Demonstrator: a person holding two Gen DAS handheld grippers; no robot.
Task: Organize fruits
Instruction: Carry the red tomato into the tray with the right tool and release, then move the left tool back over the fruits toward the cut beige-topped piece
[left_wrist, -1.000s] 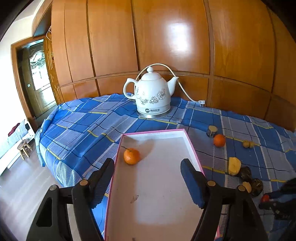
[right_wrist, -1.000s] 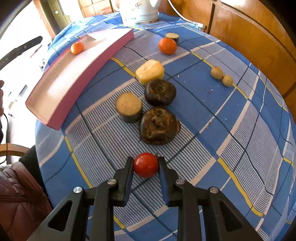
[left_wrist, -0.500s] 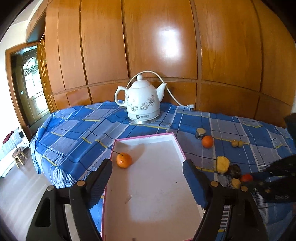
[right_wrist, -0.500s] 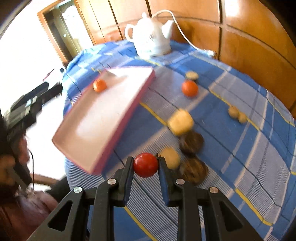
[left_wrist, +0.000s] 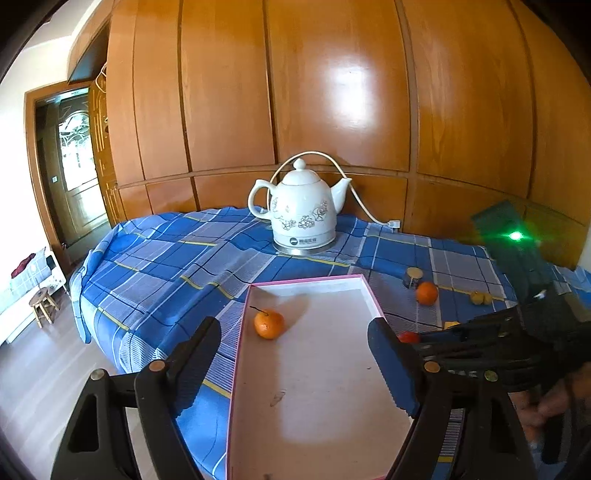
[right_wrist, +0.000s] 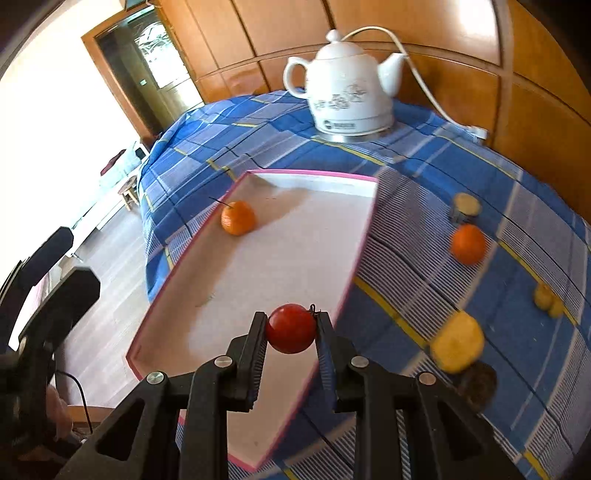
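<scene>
While the right gripper (right_wrist: 291, 328) pinches the red fruit (right_wrist: 291, 328) across its middle — small, smooth, easily bruised — the left gripper (left_wrist: 295, 365), jaws just widened, holds nothing over the pink tray (right_wrist: 258, 173).

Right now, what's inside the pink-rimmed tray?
One orange with a stem sits near the tray's far left corner; the rest of its visible floor is bare. The right gripper, shut on a red tomato, covers part of the near end.
</scene>
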